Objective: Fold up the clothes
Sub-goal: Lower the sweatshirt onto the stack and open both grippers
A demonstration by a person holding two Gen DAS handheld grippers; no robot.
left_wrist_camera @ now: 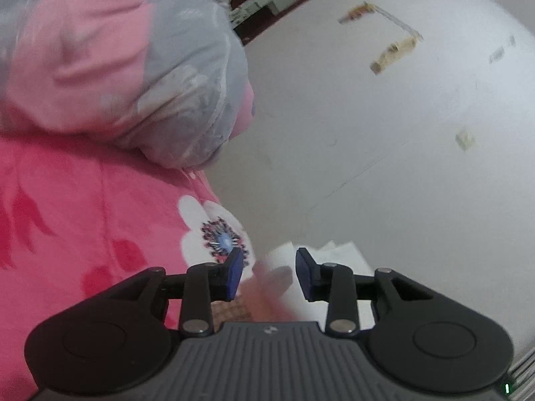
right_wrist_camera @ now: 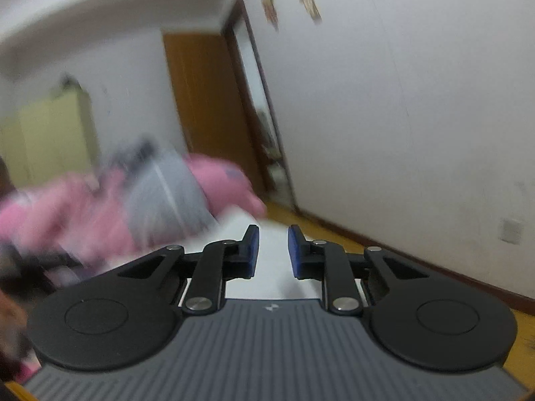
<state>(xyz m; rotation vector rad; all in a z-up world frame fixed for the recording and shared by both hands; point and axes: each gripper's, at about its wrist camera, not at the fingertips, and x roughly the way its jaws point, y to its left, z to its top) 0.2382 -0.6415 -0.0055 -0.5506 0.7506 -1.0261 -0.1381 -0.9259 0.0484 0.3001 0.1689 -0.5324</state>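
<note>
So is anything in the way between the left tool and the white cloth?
Nothing visible blocks it. The left tool stands open with the white cloth right ahead between its fingertips, blurred. The pink flowered blanket lies off to the side, not in between.

Left tool (left_wrist_camera: 269, 274) parted, empty, beside pink floral blanket (left_wrist_camera: 100, 220).

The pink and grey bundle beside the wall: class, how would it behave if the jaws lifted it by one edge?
The pink and grey bundle would probably sag, not hold shape: its surface is creased and puffed. Its shiny grey panel may be slippery. It looks bulky but soft, so likely light for its size.
</note>
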